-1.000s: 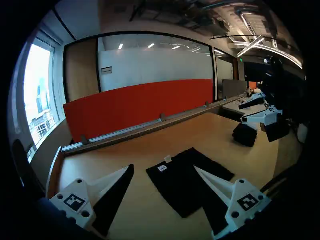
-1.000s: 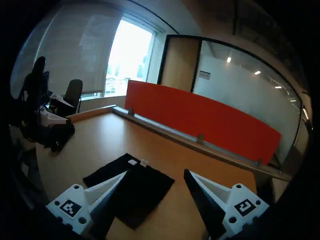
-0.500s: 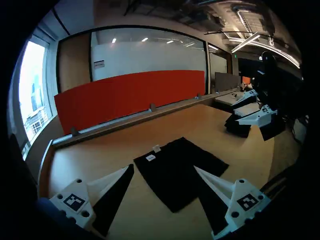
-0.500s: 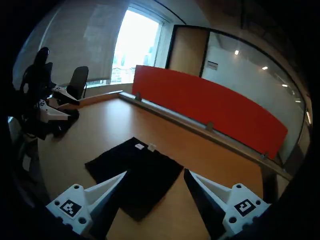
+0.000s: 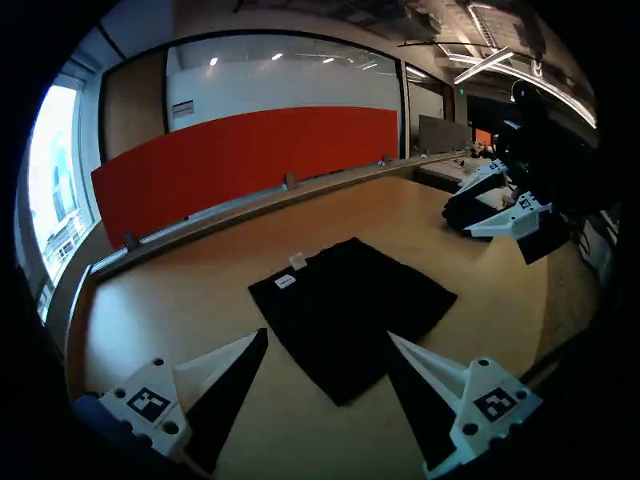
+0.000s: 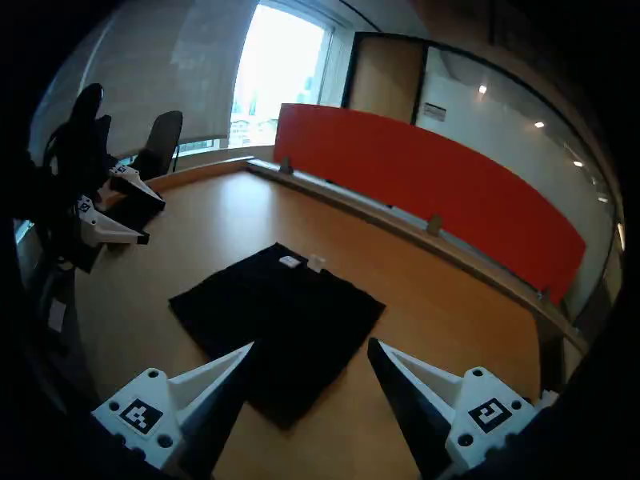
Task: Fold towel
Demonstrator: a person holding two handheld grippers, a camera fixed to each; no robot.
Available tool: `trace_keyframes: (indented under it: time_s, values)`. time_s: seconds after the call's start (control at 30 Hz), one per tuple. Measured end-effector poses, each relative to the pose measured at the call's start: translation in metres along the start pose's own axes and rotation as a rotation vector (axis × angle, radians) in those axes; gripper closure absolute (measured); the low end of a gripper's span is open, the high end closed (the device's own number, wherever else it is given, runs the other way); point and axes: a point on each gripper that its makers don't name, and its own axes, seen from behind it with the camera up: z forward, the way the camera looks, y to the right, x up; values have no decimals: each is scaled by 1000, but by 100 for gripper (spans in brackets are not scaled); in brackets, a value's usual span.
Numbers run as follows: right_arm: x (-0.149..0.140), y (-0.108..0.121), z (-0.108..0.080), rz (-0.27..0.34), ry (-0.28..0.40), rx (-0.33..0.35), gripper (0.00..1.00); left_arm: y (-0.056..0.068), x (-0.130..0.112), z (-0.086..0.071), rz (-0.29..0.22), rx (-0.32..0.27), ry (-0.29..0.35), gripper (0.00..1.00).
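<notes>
We see the black towel (image 5: 352, 308) lying flat on the wooden tabletop (image 5: 176, 296), white tags (image 5: 286, 280) at its far edge. Our left claw (image 5: 327, 334) is spread wide and empty, with the towel just ahead, below its fingers. Our right claw (image 6: 310, 343) is also wide and empty, facing the same towel from its other side.

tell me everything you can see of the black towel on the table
The black towel is a dark, soft-looking cloth, spread flat in a rough rectangle on the wooden table. Two small white tags sit at its far side. Only the table touches it: the left gripper and right gripper hang open, clear of it.
</notes>
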Motion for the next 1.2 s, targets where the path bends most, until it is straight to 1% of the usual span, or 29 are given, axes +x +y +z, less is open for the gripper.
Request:
trace_keyframes:
  time_s: [0.37,0.57,0.97,1.2]
  values:
    - [-42,-13,24,7,-74,40,0,16,-45,26,15,-54,-93,0]
    - [-64,-20,33,-3,-116,64,0,21,-65,40,19,-72,-136,1]
    - [-104,-30,44,-12,-201,109,0,26,-102,60,0,-104,-225,0]
    - [-118,-32,49,-1,-239,130,1,24,-119,68,-11,-109,-283,0]
